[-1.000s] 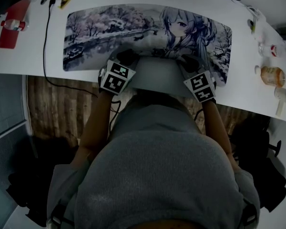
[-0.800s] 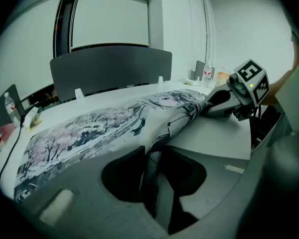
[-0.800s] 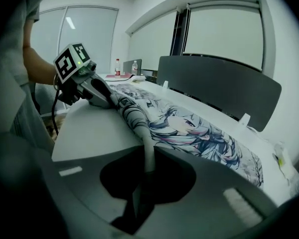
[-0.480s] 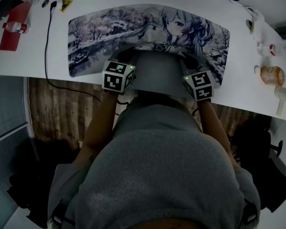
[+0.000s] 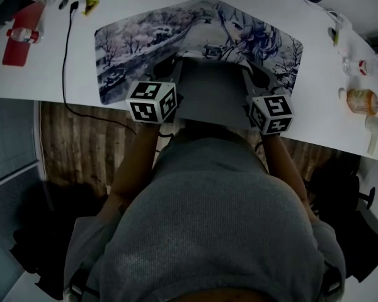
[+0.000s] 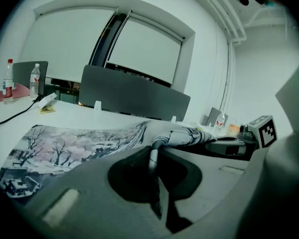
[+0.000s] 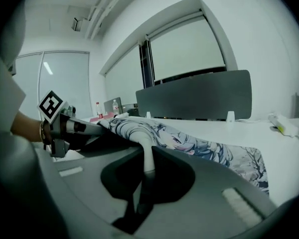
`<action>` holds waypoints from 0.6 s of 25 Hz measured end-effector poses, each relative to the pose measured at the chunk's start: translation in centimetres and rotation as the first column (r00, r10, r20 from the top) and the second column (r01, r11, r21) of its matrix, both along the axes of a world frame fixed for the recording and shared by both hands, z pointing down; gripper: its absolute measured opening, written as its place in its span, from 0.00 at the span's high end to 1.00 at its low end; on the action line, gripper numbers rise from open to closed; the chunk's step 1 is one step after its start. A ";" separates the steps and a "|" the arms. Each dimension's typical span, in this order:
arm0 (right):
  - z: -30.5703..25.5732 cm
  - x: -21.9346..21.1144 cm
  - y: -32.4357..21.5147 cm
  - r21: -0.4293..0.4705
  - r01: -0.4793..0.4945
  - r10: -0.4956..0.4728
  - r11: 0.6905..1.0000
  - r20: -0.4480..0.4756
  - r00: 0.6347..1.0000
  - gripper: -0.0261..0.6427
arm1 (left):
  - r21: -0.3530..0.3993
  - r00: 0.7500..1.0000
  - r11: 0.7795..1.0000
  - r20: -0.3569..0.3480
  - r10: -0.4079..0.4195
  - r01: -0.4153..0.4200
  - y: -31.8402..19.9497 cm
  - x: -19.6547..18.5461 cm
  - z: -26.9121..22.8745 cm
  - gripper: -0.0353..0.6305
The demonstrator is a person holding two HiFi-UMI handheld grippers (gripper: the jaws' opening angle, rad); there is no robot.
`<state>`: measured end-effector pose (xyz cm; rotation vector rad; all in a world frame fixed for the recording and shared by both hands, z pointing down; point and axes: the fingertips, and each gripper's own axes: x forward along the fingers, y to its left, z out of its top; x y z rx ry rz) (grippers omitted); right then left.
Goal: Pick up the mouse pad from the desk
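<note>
The long, soft mouse pad [image 5: 138, 36], printed with snowy trees and an anime figure, lies on the white curved desk [image 5: 44, 74], its near edge raised off the surface. The left gripper [image 6: 153, 153] is closing on that edge, and the right gripper [image 7: 147, 158] is clamped tight on it further along

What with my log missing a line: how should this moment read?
left gripper: shut on mouse pad | right gripper: shut on mouse pad | near edge off desk

White desk [image 5: 44, 74] bears mouse pad [image 5: 145, 36] (near edge raised), bottle [image 5: 359, 98], cable [image 5: 65, 49].
</note>
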<state>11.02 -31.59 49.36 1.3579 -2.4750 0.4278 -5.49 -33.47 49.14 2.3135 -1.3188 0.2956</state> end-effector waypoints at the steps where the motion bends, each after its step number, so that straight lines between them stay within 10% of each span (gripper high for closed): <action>1: -0.6 0.0 -0.1 0.012 -0.008 0.008 1.000 0.018 1.000 0.93 | 0.016 1.000 1.000 -0.014 -0.011 0.011 -0.2 0.0 -0.6 0.92; 15: -11.1 0.2 -1.3 0.224 -0.100 0.047 0.969 0.232 0.972 0.93 | 0.193 0.956 0.975 -0.289 -0.055 0.114 -1.0 -0.1 -11.5 0.92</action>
